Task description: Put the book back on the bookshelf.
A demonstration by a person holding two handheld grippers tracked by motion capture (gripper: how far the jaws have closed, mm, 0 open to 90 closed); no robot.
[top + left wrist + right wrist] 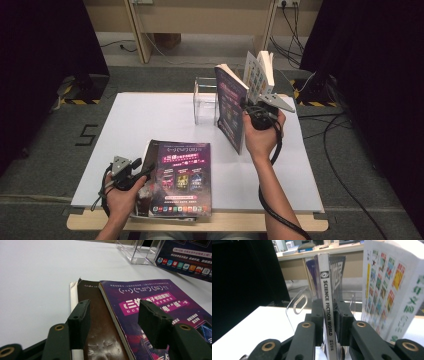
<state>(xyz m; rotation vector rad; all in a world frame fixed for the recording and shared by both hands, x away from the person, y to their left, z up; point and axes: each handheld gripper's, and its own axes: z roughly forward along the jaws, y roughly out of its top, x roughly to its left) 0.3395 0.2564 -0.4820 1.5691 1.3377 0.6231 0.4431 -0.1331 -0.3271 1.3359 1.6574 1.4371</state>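
Between right tool jaws | magazine upright | spine vertical

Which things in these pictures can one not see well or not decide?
- Brown book, high view: mostly covered by the purple magazine and left hand.
- Upright magazine, right gripper view: whether the right tongs still press it is unclear.
- Clear holder: partly hidden behind that magazine.

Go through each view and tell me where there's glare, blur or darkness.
High view: dark curtains both sides, white table evenly lit. Left gripper view: glare on the brown book cover; purple magazine legible. Right gripper view: spine sharp, white book soft and overexposed, left side black.
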